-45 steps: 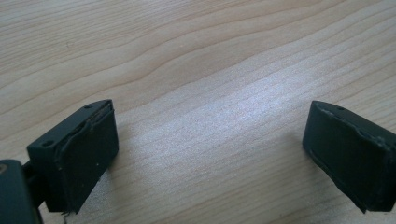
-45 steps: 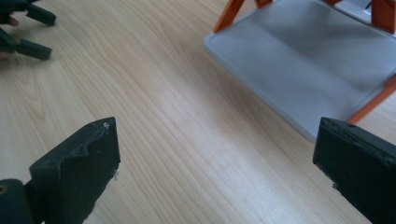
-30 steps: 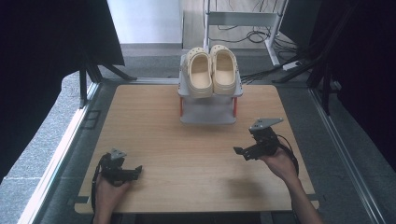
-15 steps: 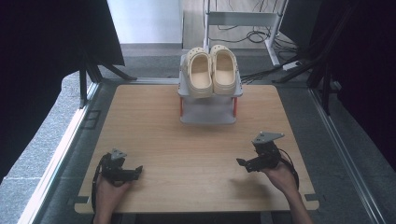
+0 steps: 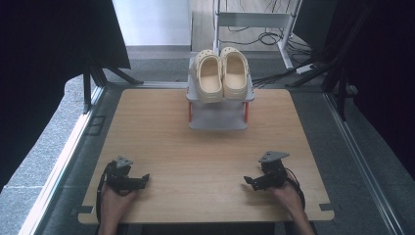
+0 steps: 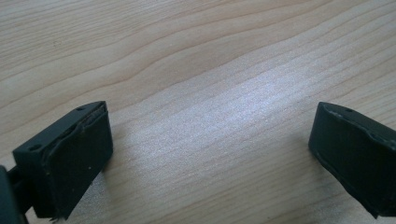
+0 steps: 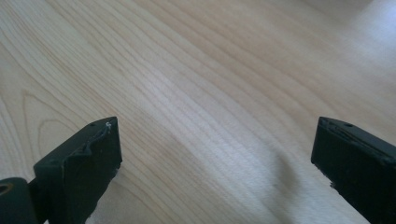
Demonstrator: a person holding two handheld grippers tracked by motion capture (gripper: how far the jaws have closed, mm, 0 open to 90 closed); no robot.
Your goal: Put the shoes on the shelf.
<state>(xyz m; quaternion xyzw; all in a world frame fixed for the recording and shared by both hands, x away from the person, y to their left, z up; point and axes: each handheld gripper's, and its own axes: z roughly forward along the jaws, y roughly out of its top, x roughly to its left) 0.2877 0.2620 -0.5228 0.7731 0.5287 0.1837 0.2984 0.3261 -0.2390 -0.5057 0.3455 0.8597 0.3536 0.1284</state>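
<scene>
Pair of cream clogs (image 5: 221,73) side by side atop grey rack (image 5: 218,113) at table's (image 5: 161,127) far edge, apparently placed; left gripper (image 5: 142,179) and right gripper (image 5: 247,182) well apart near front edge, jaws spread, empty.

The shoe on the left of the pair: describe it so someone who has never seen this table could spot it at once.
Start at the wooden table and look to the middle of its far edge, where a small grey rack with red posts stands. Two cream clogs lie side by side on its top shelf, openings up. The left clog is the one nearer the left gripper's side and reaches slightly closer to the person than the right clog.
</scene>
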